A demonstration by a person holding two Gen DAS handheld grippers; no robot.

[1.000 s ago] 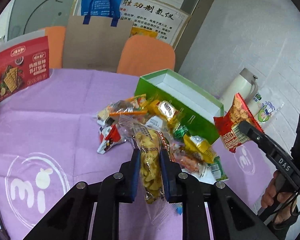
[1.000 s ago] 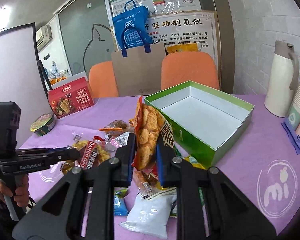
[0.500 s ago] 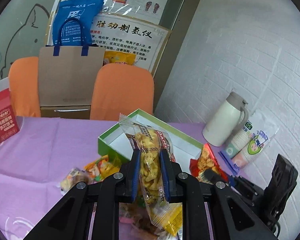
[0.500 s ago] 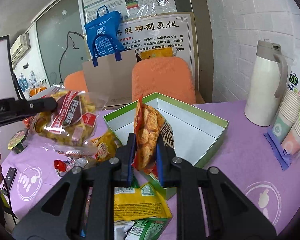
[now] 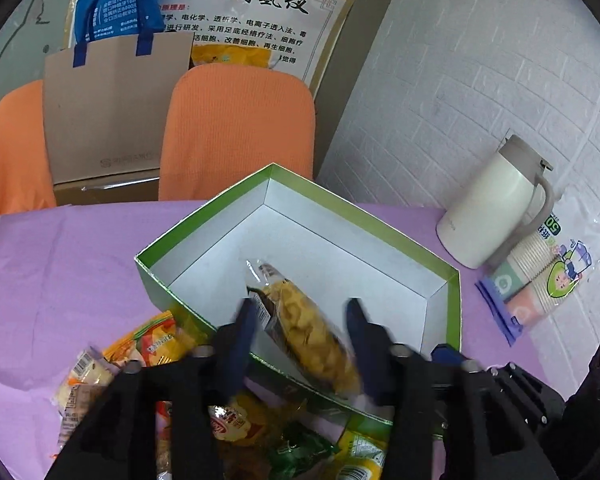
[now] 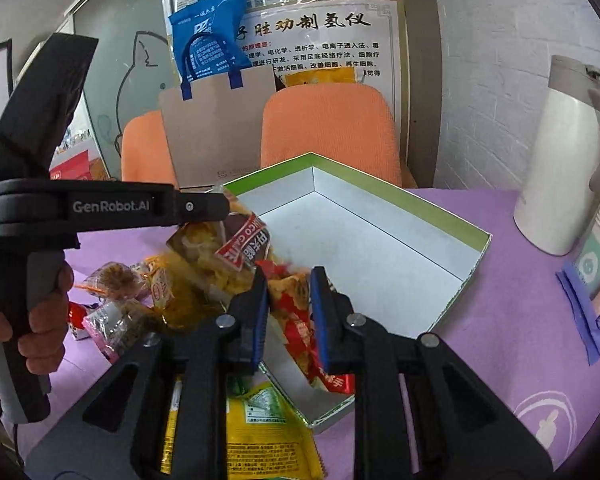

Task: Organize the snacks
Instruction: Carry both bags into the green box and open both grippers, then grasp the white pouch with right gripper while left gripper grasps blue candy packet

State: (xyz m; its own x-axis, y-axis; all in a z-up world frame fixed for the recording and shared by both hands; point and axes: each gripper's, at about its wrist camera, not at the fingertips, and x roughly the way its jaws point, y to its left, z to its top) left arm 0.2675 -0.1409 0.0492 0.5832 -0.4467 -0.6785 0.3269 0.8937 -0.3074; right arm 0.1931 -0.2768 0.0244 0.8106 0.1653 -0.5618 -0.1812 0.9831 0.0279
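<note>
left gripper, black with blue pads, centre-bottom of the left wrist view: jaws spread wide, blurred, gripping nothing. clear packet of yellow corn snacks between them, apparently touching neither pad, tilted over the near wall of the green cardboard box with white interior; whether resting on the floor of the box or in mid-air, cannot tell.

right gripper, lower centre of the right wrist view: jaws parted slightly wider than the red packet of chips between them; firm contact not confirmed. packet hanging across the near corner of the box, lower end inside.

pile of loose snack packets on the purple tablecloth, lower left of the left wrist view, just beside the box. cream thermos jug at right, near a sleeve of paper cups. two orange chairs behind the table, upper half of frame.
</note>
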